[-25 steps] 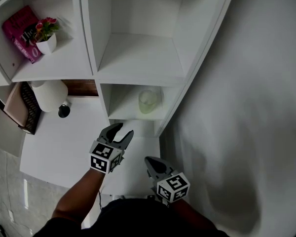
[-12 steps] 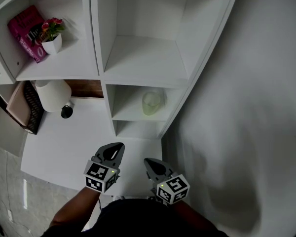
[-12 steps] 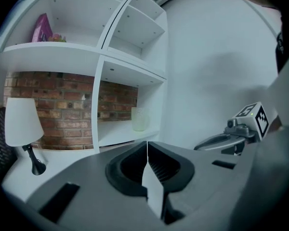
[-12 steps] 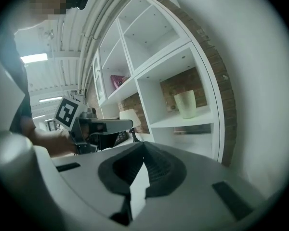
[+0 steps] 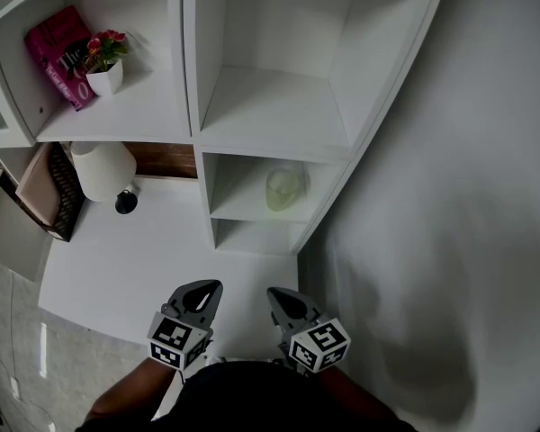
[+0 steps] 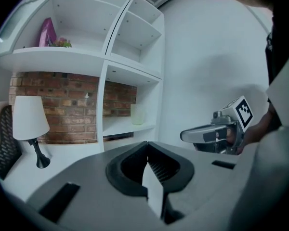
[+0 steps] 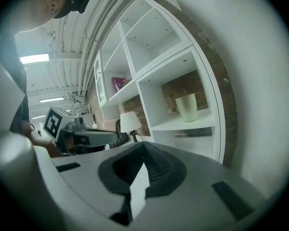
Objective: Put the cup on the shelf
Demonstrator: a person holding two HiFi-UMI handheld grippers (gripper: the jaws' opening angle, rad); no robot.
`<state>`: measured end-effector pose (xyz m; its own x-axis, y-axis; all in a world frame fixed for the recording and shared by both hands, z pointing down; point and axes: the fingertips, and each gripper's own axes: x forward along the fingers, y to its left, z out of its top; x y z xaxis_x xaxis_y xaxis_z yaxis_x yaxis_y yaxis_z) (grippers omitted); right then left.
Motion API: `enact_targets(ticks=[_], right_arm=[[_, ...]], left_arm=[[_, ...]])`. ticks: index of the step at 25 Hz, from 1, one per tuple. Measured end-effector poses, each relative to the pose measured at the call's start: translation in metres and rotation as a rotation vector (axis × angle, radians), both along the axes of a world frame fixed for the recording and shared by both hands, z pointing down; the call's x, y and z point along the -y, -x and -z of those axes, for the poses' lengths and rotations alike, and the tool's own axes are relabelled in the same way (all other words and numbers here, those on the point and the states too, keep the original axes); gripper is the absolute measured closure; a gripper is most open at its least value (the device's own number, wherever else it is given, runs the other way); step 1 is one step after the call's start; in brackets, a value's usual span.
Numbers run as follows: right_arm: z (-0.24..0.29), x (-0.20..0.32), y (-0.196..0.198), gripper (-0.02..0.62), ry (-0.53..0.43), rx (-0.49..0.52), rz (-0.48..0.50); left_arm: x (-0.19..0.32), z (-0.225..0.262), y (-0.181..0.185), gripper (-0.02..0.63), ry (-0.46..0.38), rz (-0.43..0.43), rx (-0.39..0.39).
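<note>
Left tongs (image 5: 201, 297) pulled back from shelf (image 5: 243, 212) & clenched empty; right tongs (image 5: 281, 302) clenched empty too. Risk: a re-reach w/ shut tongs could tip cup (image 5: 285, 190).

The grey left gripper (image 5: 205, 288) and the grey right gripper (image 5: 277, 295) are hovering side by side over the desk's front edge. Both are pointing forward, with their jaws pressing together on nothing.
</note>
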<state>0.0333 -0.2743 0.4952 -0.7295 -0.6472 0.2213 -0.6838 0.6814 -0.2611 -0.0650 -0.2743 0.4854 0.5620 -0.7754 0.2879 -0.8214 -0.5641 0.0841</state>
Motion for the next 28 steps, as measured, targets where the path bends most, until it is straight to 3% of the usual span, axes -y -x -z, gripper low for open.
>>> enact_targets(ticks=[13, 28], right_arm=[[-0.011, -0.002, -0.005, 0.591, 0.012, -0.039, -0.009], [-0.018, -0.001, -0.015, 0.591, 0.044, -0.014, -0.040]], left_arm=[[-0.017, -0.010, -0.002, 0.600, 0.025, -0.009, -0.004], [-0.022, -0.008, -0.008, 0.600, 0.021, -0.006, -0.021]])
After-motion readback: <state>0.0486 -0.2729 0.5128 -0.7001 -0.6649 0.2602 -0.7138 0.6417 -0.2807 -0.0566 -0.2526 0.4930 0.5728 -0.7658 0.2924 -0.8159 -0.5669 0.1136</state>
